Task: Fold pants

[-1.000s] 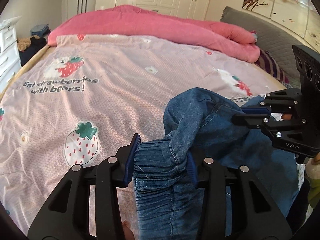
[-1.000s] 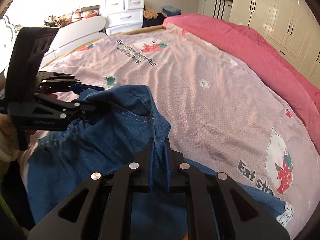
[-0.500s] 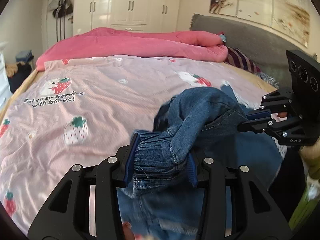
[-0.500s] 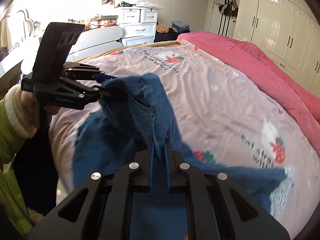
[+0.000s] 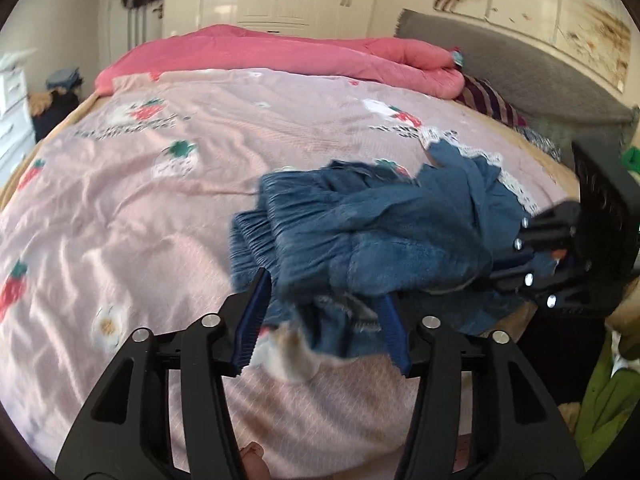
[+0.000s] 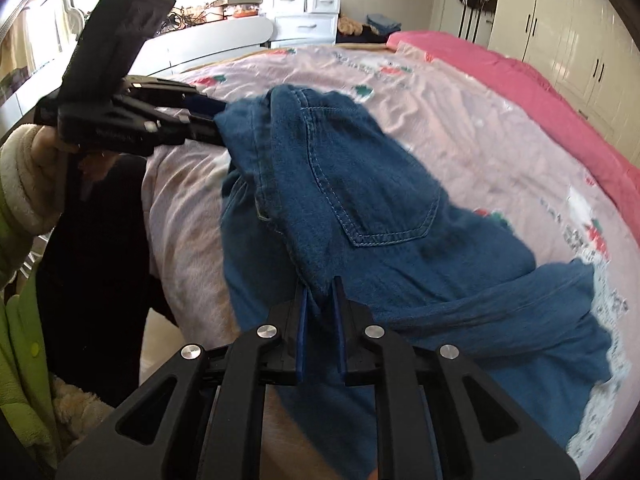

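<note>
The blue denim pants (image 5: 384,236) hang lifted above the pink strawberry bedspread (image 5: 152,208), bunched between both grippers. My left gripper (image 5: 324,300) is shut on the gathered elastic waistband. It also shows in the right wrist view (image 6: 200,120), gripping the waist corner. My right gripper (image 6: 320,292) is shut on a fold of the pants (image 6: 360,200) below the back pocket. It appears at the right of the left wrist view (image 5: 532,256). The lace-trimmed leg ends (image 6: 600,312) trail on the bed.
A pink quilt (image 5: 288,52) lies along the far side of the bed. A grey headboard (image 5: 512,68) and striped pillow (image 5: 488,100) are at the right. White drawers (image 6: 304,12) and a footboard (image 6: 208,44) stand beyond the bed. The person's green sleeve (image 6: 20,320) is at the left.
Both grippers have lifted the pants higher off the bed and pulled them back toward the near edge. The fabric hangs more stretched between them.
</note>
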Motion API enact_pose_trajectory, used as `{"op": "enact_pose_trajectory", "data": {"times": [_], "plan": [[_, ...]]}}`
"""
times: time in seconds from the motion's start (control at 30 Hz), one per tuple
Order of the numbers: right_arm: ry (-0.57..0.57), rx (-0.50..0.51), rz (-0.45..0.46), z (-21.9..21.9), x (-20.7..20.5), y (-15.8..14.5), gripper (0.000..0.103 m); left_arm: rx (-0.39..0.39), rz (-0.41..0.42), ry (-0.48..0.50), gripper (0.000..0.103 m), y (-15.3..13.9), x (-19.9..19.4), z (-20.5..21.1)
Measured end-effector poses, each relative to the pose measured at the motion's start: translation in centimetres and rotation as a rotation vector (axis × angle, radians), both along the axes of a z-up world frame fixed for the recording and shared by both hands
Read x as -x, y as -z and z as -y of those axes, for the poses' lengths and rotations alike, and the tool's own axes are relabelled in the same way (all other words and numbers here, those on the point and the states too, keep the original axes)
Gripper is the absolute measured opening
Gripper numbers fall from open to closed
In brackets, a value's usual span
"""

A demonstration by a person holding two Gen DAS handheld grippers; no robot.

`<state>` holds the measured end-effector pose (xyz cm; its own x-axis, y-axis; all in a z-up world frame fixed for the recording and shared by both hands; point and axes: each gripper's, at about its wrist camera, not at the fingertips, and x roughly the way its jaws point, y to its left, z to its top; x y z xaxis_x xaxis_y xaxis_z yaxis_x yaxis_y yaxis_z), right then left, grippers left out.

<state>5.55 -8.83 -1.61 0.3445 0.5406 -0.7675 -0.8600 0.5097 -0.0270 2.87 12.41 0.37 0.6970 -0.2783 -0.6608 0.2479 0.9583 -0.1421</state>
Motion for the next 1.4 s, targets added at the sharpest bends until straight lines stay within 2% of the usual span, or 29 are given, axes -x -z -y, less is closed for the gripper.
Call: {"op": "enact_pose_trajectory", "data": {"times": [0.13, 0.3, 0.4, 0.47, 0.57, 0.63, 0.73, 0.8, 0.87, 0.9, 0.93, 0.97, 1.0, 1.07, 1.17, 1.3, 1.37, 1.4], "plan": [[-0.001, -0.057, -0.004, -0.4, 1.0, -0.9, 0.013, 0.034, 0.041, -0.045, 0.047, -1.1, 0.7, -1.4], [-0.006, -0.018, -0.002, -1.6, 1.3, 0.1, 0.014, 0.013, 0.020, -0.077, 0.052, -1.9, 0.7, -1.8], [-0.005, -0.007, 0.003, -1.7, 1.6, 0.7, 0.016, -0.049, 0.027, -0.095, 0.055, -2.9, 1.5, -1.1], [-0.003, 0.003, -0.005, -1.7, 1.8, 1.1, 0.019, -0.088, 0.083, -0.116, 0.057, -4.5, 2.6, -0.8], [0.004, 0.008, -0.022, -1.8, 1.6, 1.8, 0.022, -0.069, 0.109, -0.141, 0.062, -6.5, 3.0, -0.8], [0.000, 0.004, -0.025, -2.0, 1.6, 1.9, 0.026, -0.044, 0.100, -0.102, 0.063, -7.0, 2.1, 0.3], [0.001, -0.001, -0.024, -2.1, 1.8, 1.9, 0.029, 0.025, 0.041, -0.024, 0.063, -6.1, -0.3, 2.9], [0.002, -0.028, -0.056, -1.6, 1.7, 1.6, 0.036, 0.057, 0.002, 0.016, 0.063, -4.9, -2.1, 4.7], [0.002, -0.060, -0.088, -0.8, 1.8, 1.1, 0.046, 0.068, -0.043, 0.045, 0.063, -3.3, -3.5, 6.1], [0.009, -0.068, -0.097, -0.3, 1.8, 0.8, 0.048, 0.045, -0.044, 0.038, 0.063, -2.6, -4.0, 6.4], [0.027, -0.074, -0.096, 0.4, 1.7, 0.3, 0.048, -0.042, -0.068, 0.010, 0.063, -1.5, -4.4, 6.8], [0.042, -0.084, -0.090, 0.8, 1.6, -0.1, 0.048, -0.091, -0.096, -0.010, 0.063, -0.6, -4.6, 6.9], [0.061, -0.104, -0.081, 1.6, 1.4, -0.7, 0.049, -0.095, -0.119, -0.013, 0.063, 0.2, -4.5, 6.8], [0.113, -0.144, -0.055, 2.8, 0.5, -2.0, 0.056, -0.110, -0.162, -0.016, 0.063, 1.7, -3.9, 6.1], [0.170, -0.163, -0.026, 2.7, -1.3, -2.8, 0.059, -0.151, -0.146, -0.003, 0.063, 2.7, -2.5, 6.1], [0.192, -0.120, -0.068, 1.4, -3.7, -0.8, 0.059, -0.172, -0.129, -0.006, 0.063, 3.3, -2.1, 6.1], [0.255, -0.034, -0.140, 1.5, -5.2, 1.8, 0.059, -0.184, -0.125, -0.002, 0.063, 3.2, -2.1, 6.4], [0.265, -0.030, -0.179, 2.0, -5.6, 2.8, 0.059, -0.181, -0.124, 0.000, 0.063, 3.2, -2.2, 6.3]]}}
